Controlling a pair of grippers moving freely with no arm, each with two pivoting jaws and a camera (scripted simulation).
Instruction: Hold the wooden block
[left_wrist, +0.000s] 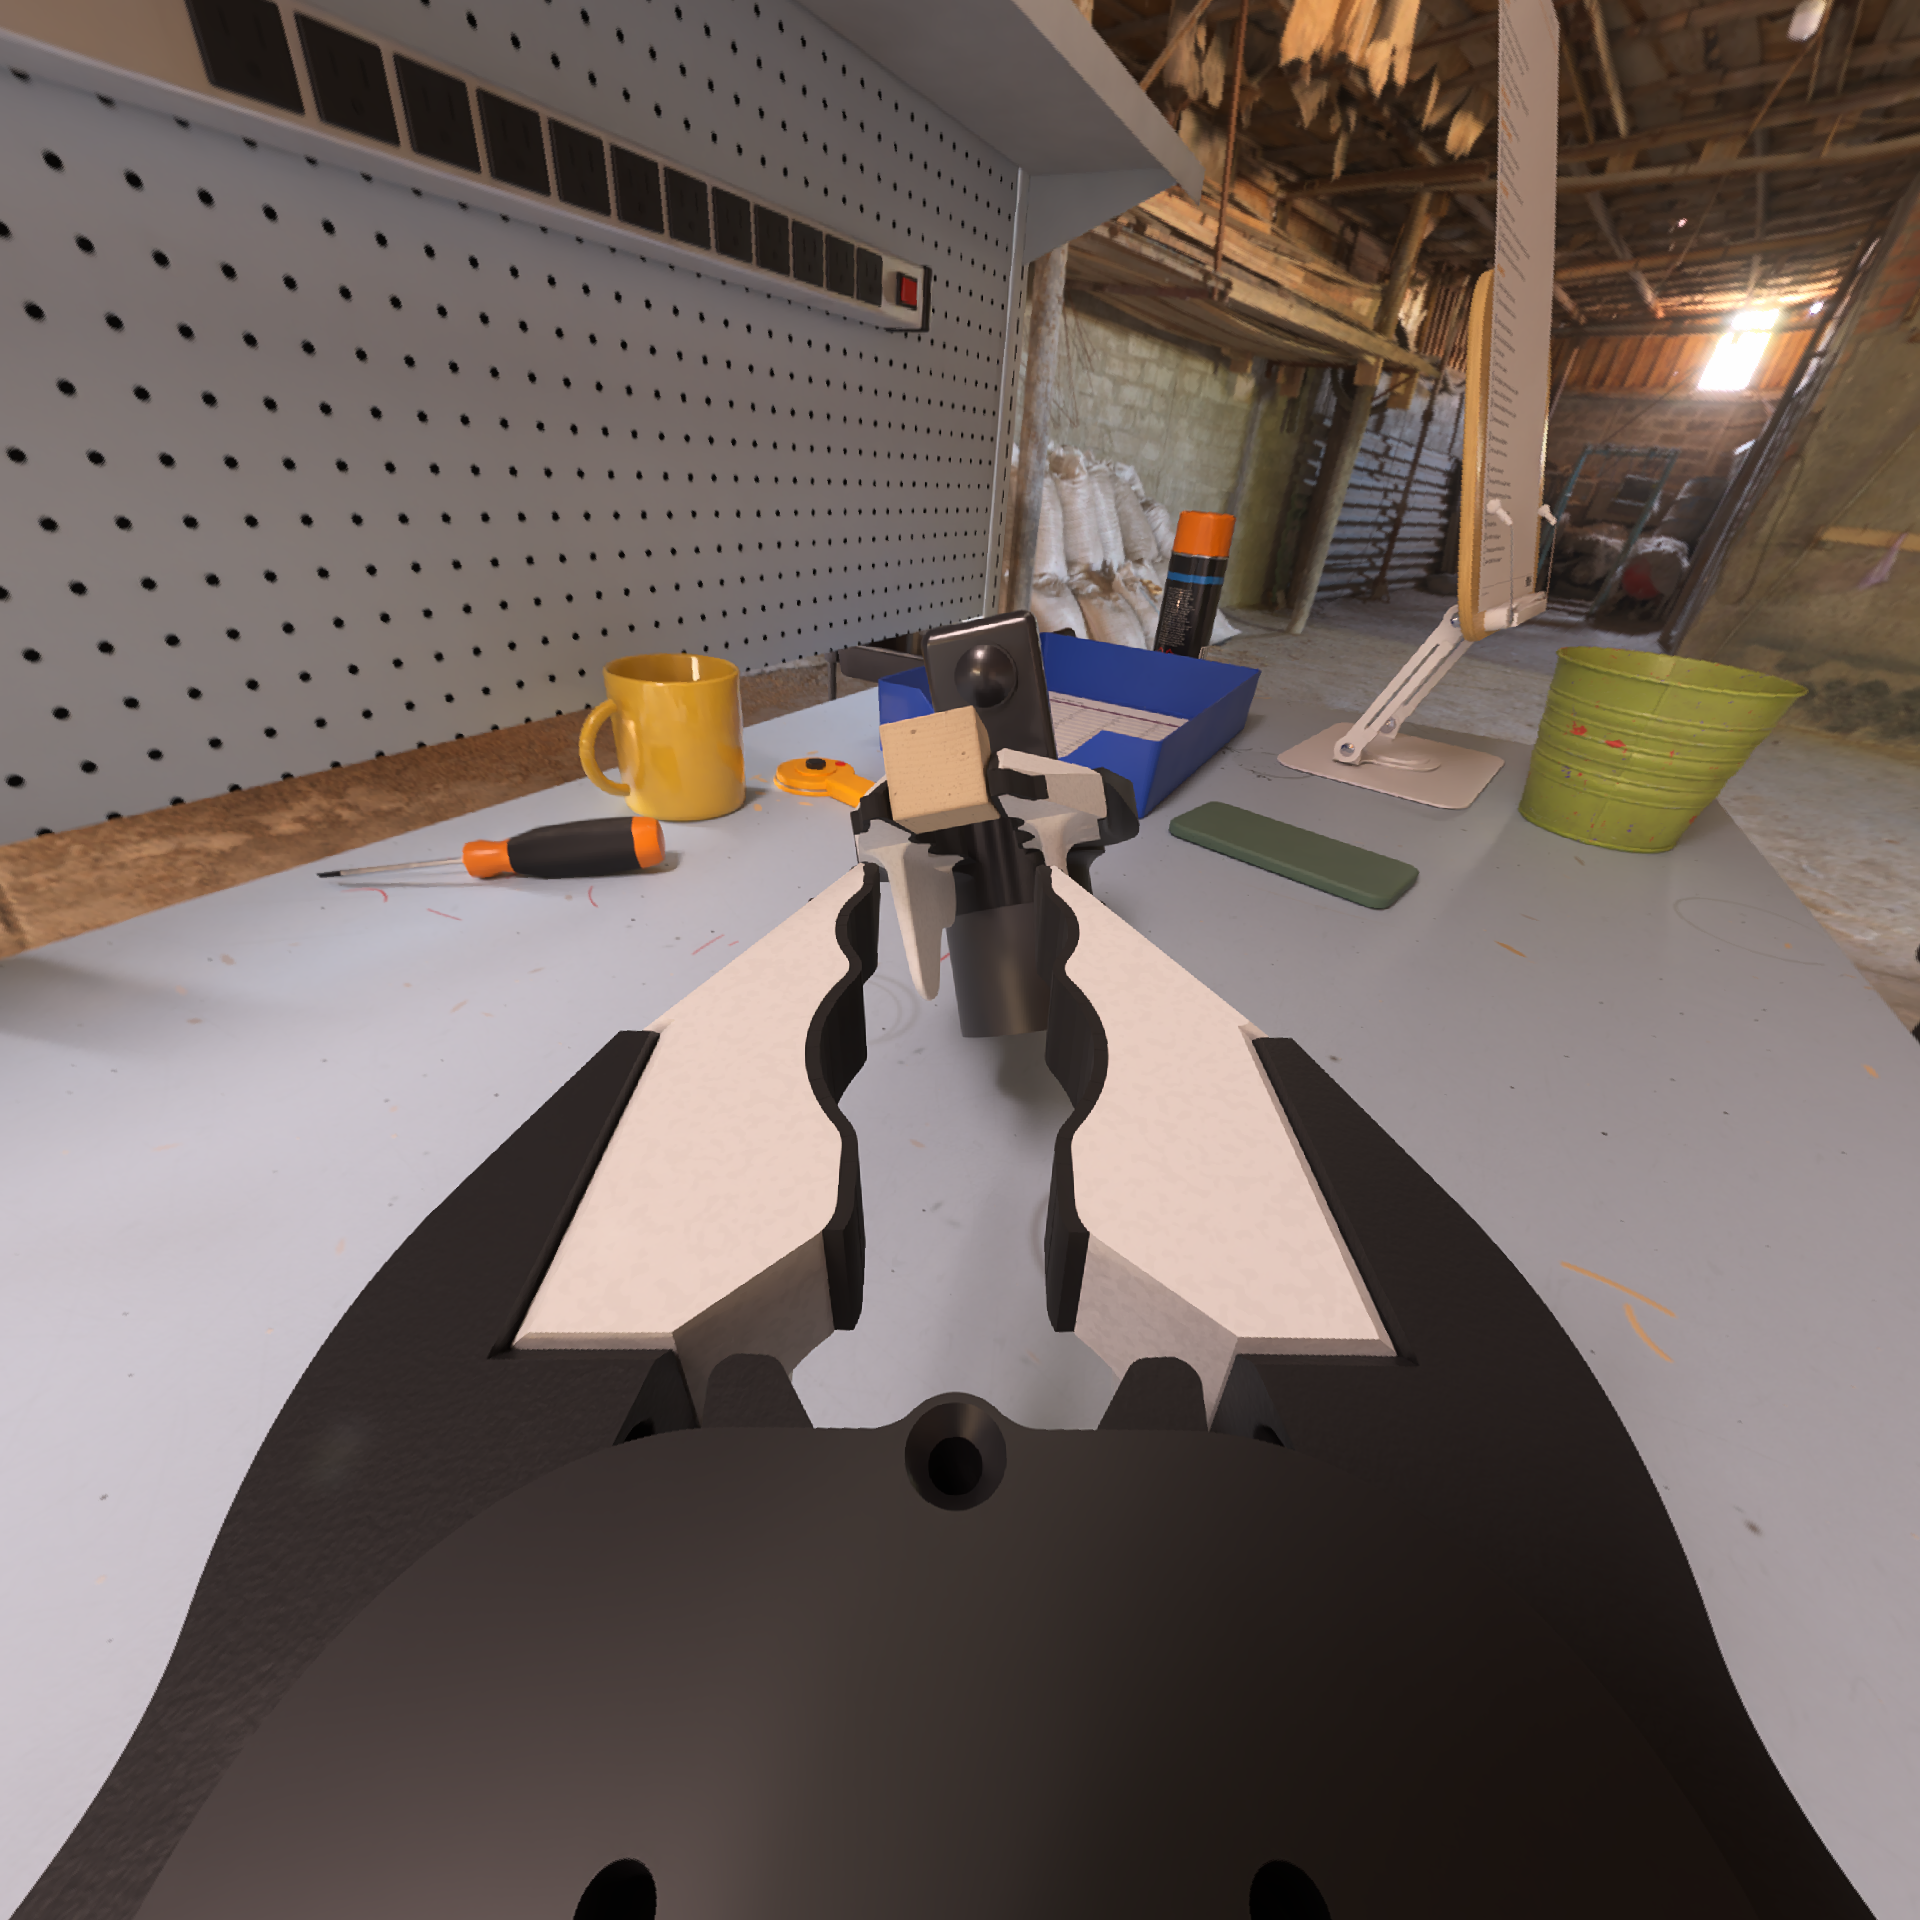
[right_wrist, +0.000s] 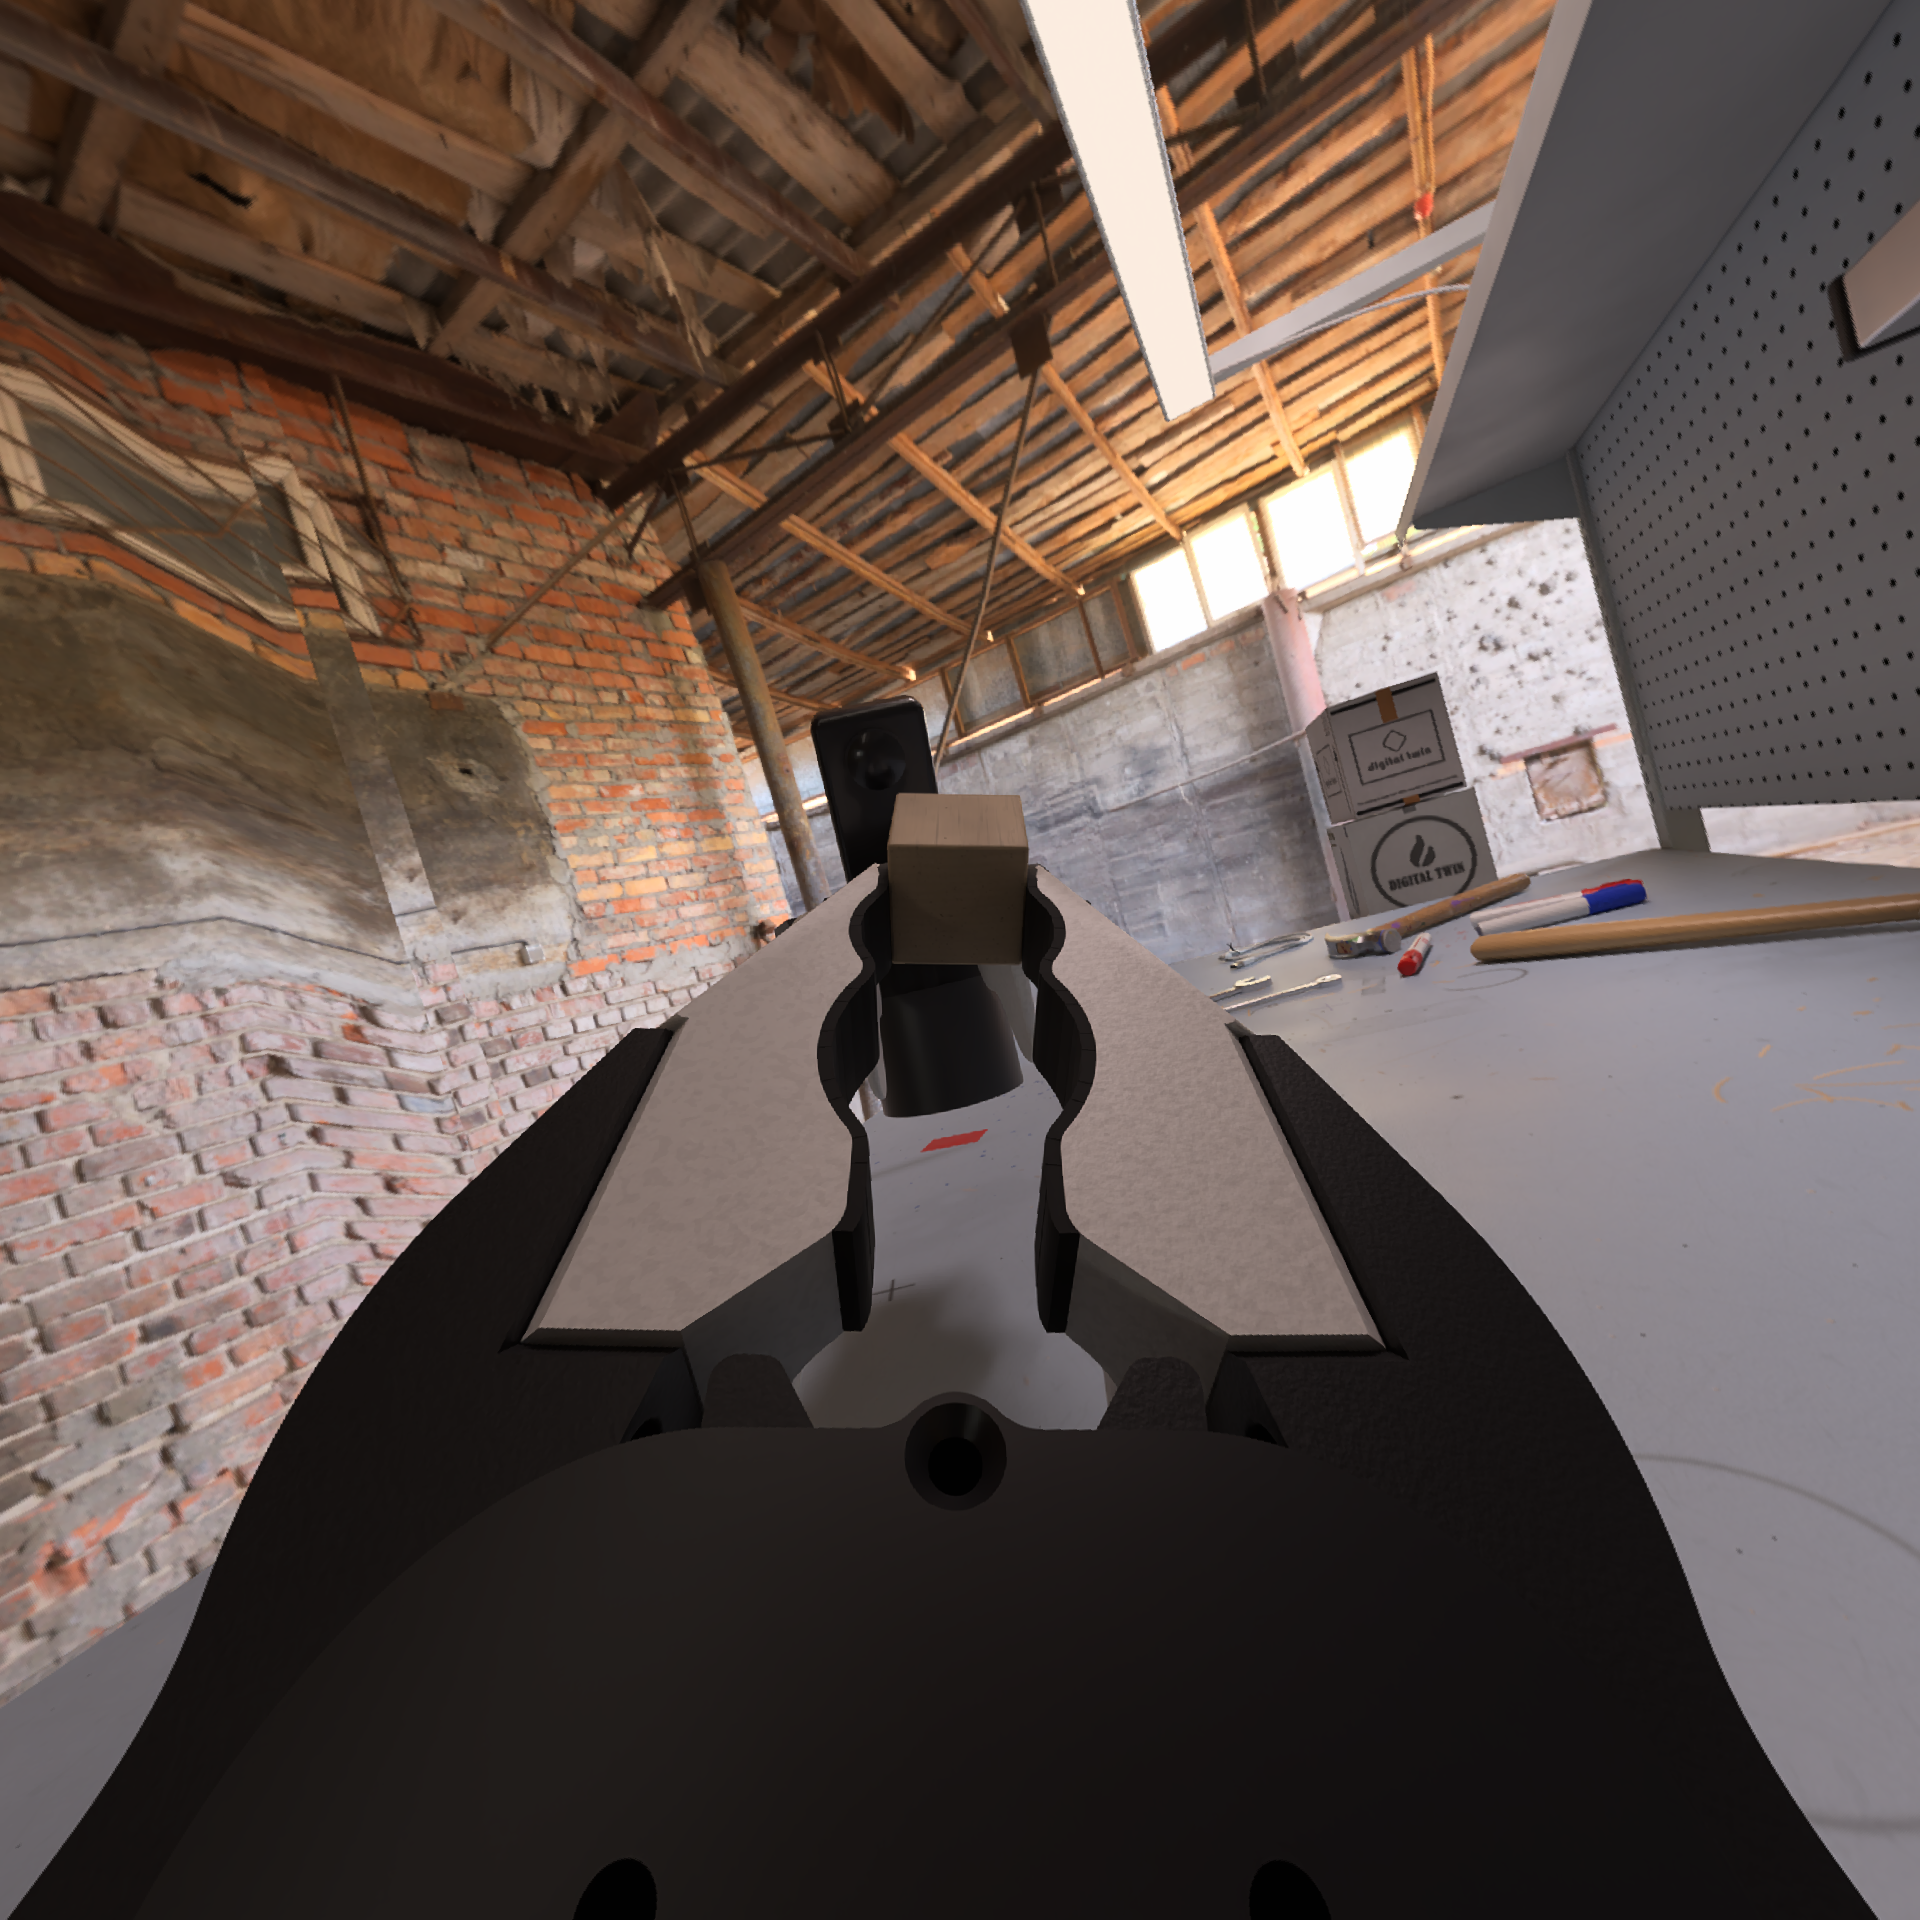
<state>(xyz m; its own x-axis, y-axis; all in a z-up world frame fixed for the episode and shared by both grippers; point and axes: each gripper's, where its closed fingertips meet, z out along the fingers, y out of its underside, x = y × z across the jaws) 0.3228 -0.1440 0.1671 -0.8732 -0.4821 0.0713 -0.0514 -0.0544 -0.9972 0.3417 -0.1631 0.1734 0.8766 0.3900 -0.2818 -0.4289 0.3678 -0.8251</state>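
A pale wooden block (right_wrist: 954, 894) sits between my right gripper's (right_wrist: 956, 896) two fingertips, held above the grey workbench (right_wrist: 1558, 1195). In the left wrist view the same block (left_wrist: 935, 769) shows in the right gripper (left_wrist: 971, 821), which faces this camera. My left gripper (left_wrist: 956, 883) is open and empty, its tips just short of and below the block. The left gripper's black body (right_wrist: 871, 769) shows behind the block in the right wrist view.
Behind the block are a yellow mug (left_wrist: 675, 732), a screwdriver (left_wrist: 561, 847), a blue tray (left_wrist: 1195, 707), a green pad (left_wrist: 1294, 854), a green bucket (left_wrist: 1642, 748) and a white stand (left_wrist: 1392, 764). A hammer (right_wrist: 1423, 920) and markers (right_wrist: 1558, 904) lie at the other end.
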